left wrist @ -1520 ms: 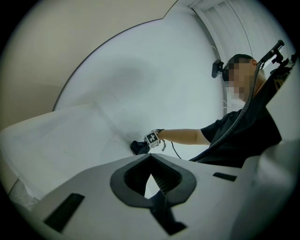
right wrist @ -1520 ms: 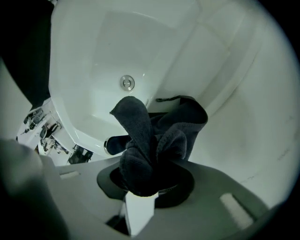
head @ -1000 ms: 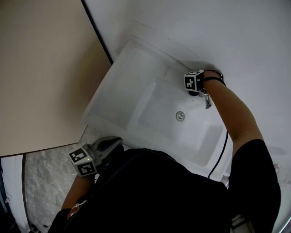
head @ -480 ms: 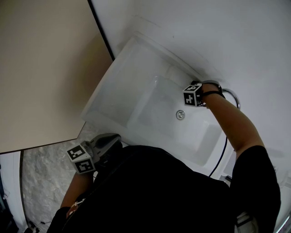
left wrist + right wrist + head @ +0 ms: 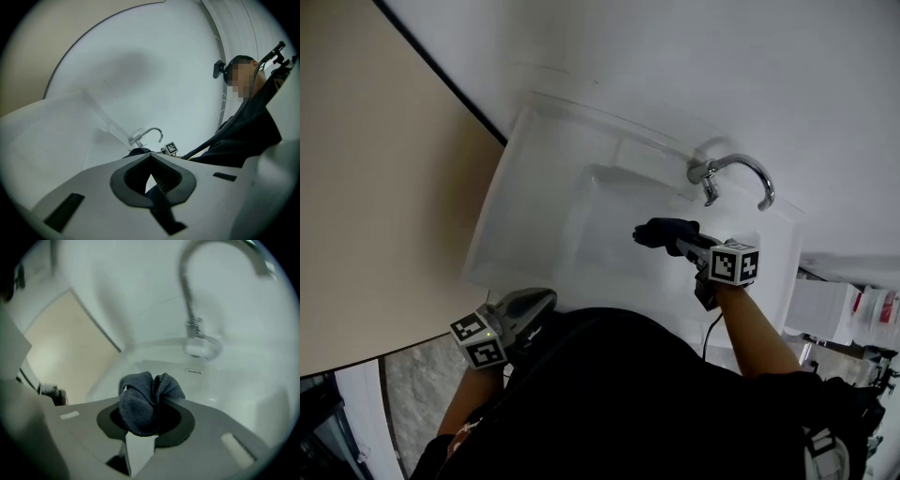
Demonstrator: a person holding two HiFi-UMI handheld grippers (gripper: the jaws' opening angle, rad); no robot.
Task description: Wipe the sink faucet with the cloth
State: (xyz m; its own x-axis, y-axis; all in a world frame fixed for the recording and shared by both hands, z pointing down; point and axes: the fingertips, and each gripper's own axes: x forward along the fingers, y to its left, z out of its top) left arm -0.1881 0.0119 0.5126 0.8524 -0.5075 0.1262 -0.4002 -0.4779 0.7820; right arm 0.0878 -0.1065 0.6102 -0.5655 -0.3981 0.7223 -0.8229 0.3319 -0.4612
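Gripping the bunched dark-blue knitted cloth in the right tongs, pads pinching it firmly. Drawing back from the curved chrome faucet: pressing at its base a second ago, now hovering in front of the faucet over the white ceramic sink, the cloth clear of the spout and touching no metal. Keeping the left tongs fully closed and empty (only bare pads meeting), low and well apart from the faucet. Probably ending one pass or regrouping; needing a return to the faucet for any further wiping.
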